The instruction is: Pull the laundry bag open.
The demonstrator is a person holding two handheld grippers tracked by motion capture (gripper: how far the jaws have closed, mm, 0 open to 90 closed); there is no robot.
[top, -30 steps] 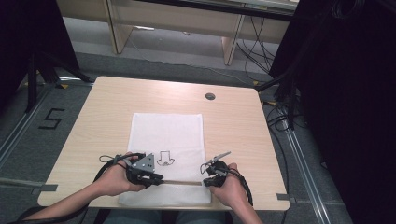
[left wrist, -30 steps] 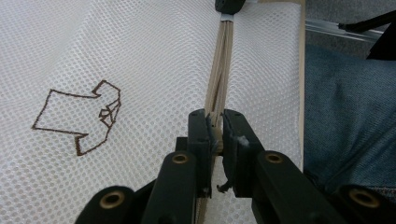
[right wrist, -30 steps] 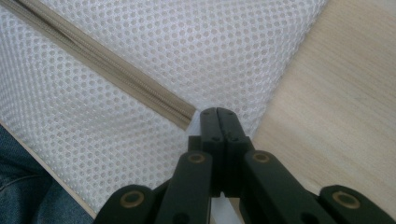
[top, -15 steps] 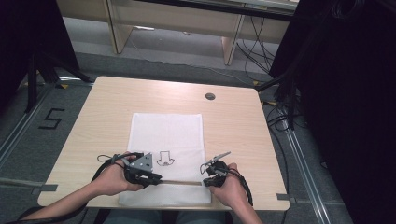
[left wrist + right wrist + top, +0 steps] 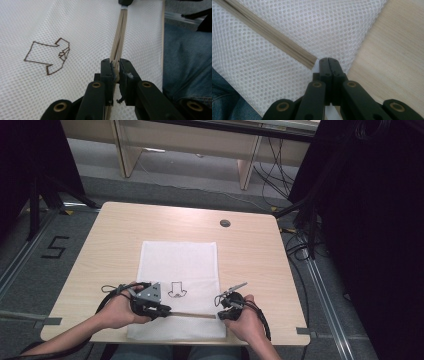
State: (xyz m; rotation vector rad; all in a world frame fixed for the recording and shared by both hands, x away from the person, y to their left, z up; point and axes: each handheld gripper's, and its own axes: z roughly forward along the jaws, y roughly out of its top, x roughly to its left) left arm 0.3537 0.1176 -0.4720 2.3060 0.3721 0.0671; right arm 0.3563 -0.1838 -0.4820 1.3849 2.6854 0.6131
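A white mesh bag [image 5: 180,260] lies flat on the wooden table [image 5: 125,230], with a small brown shirt outline [image 5: 176,290] printed on it. A beige zipper [image 5: 192,315] runs across its near end. My left gripper [image 5: 167,311] is shut on the zipper [image 5: 119,37] at its left part, the jaws [image 5: 115,62] pinching the tape from both sides. My right gripper [image 5: 220,315] is shut on the bag's fabric just past the zipper's right end [image 5: 312,62], its jaws [image 5: 328,60] pressed together. The shirt outline [image 5: 48,56] lies left of the left jaws.
A round cable hole [image 5: 225,223] sits at the table's far right. The bag's near edge reaches the table's front edge, with the person's jeans [image 5: 185,62] just below. Bare wood [image 5: 392,50] lies right of the bag. Desks and cables stand beyond the table.
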